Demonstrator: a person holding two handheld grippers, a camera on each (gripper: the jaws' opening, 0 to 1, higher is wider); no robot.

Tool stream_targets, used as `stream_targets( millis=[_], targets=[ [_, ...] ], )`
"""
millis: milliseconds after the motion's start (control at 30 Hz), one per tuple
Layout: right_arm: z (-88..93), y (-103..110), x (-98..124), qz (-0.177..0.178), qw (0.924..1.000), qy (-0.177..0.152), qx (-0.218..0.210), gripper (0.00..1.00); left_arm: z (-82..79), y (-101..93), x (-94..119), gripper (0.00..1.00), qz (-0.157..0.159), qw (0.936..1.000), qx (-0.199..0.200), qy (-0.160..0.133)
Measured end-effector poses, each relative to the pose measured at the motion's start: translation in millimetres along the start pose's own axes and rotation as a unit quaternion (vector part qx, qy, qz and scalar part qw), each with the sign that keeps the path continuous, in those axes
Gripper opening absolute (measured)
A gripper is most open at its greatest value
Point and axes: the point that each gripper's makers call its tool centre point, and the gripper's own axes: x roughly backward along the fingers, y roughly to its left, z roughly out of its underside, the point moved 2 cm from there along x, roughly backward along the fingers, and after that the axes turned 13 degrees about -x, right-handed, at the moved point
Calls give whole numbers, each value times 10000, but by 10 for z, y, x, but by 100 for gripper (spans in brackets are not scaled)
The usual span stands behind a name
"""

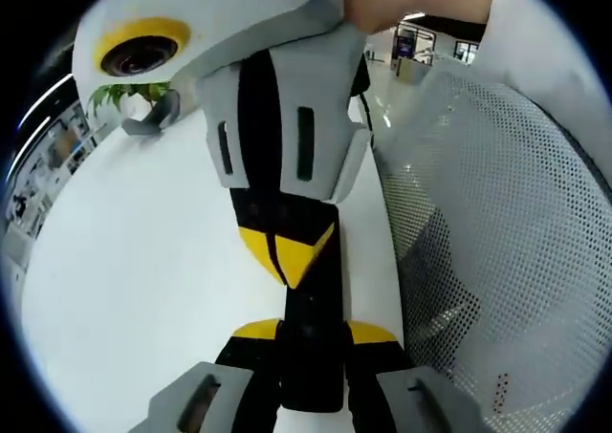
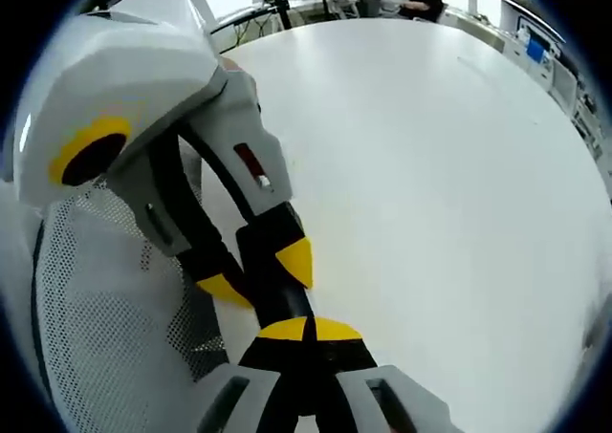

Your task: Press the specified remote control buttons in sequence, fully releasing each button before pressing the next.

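The left gripper [image 1: 313, 334], at 6 o'clock in its own view, pinches the slim black plastic remote control [image 1: 311, 385] above the white table [image 1: 143, 261]; the right gripper [image 1: 287, 251], entering from 12 o'clock with tips pressed together, should press squarely and then lift fully clear.

A white table [image 2: 430, 165] (smooth, plain-topped) carries a black remote [image 1: 311, 357] at its edge.

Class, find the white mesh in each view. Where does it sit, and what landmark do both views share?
Left gripper view: the white mesh takes up the right side.
Right gripper view: it sits at the lower left.
Shared landmark: the white table.
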Motion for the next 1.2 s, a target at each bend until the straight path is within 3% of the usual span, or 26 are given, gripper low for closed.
stream_targets(
  millis=[133,233,300,333,867,1033,1200],
  targets=[
    [28,42,24,92,9987,-446,210,0,-4,-6,-2,24,-8,10000,13,-61],
    [-16,199,20,-206,9971,-734,44,0,-16,-13,-9,24,2,10000,-5,-71],
    [-4,258,-2,-182,9975,-660,163,0,-17,-14,-5,24,2,10000,-8,-67],
    [-14,213,8,21,9973,-658,327,0,-17,-15,-4,24,2,10000,-9,-73],
    [4,227,-26,453,9977,-389,315,0,-12,-22,-4,24,-2,10000,6,-95],
    [12,214,-18,499,9969,-515,335,0,-4,-21,-5,24,-19,9999,35,-148],
    [28,223,-7,519,9939,-907,358,0,-3,-27,2,24,-89,9995,81,-282]
  ],
)
